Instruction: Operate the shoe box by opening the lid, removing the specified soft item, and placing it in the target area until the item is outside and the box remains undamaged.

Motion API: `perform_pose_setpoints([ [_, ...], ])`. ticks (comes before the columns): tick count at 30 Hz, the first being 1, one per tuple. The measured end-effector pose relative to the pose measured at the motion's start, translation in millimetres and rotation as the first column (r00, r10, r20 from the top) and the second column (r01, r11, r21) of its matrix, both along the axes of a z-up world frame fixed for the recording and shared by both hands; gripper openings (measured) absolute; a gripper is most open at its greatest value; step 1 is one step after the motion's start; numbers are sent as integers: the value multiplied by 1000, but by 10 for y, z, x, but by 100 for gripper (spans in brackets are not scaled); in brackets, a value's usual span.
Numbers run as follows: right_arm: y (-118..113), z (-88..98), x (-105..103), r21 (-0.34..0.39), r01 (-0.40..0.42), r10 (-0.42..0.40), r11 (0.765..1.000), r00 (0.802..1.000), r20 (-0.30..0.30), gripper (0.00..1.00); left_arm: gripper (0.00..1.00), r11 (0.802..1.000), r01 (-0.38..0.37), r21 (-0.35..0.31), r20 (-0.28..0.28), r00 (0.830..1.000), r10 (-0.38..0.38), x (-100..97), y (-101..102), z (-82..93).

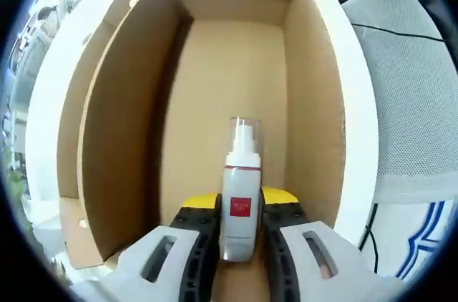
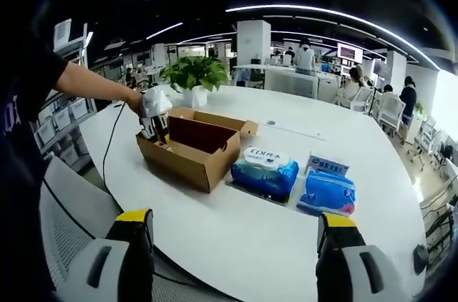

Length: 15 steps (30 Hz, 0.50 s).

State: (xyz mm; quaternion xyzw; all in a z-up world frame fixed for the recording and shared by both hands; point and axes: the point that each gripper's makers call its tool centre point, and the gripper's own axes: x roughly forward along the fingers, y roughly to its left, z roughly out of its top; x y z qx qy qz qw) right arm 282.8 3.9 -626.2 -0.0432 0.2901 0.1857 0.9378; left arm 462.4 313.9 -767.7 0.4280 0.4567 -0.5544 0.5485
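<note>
Left gripper (image 1: pixel 242 234): jaws closed on a white spray bottle (image 1: pixel 240 195), gripping its lower body from both sides; seen from the right gripper view, this gripper (image 2: pixel 153 117) reaches down into the near-left end of the box, held by a person's hand.
Spray bottle: upright between the jaws, clear cap on top, red band under the neck, red square label on the front; it sits inside the box, and whether its base touches the floor cannot be told.
Shoe box (image 1: pixel 236 66): brown cardboard, open, bare floor and walls beyond the bottle; in the right gripper view it (image 2: pixel 192 146) stands on the white table (image 2: pixel 236 237), lid flaps folded outward.
Right gripper (image 2: pixel 236 245): jaws spread wide apart with nothing between them, hovering over the near edge of the table, well apart from the box.
Wet wipe packs: one blue-green pack (image 2: pixel 265 170) just beside the box's right side, a second blue pack (image 2: pixel 327 191) near it further right, both flat on the table.
Potted plant (image 2: pixel 194 76): green, on the table behind the box.
Background: open office with desks and people, far off.
</note>
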Motion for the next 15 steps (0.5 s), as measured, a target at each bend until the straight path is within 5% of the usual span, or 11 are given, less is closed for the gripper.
perform_pose_setpoints([
  [15, 45, 55, 28, 20, -9, 9, 1000, 1000, 9, 94, 18, 999, -26, -45, 29, 999, 27, 30, -16, 199],
])
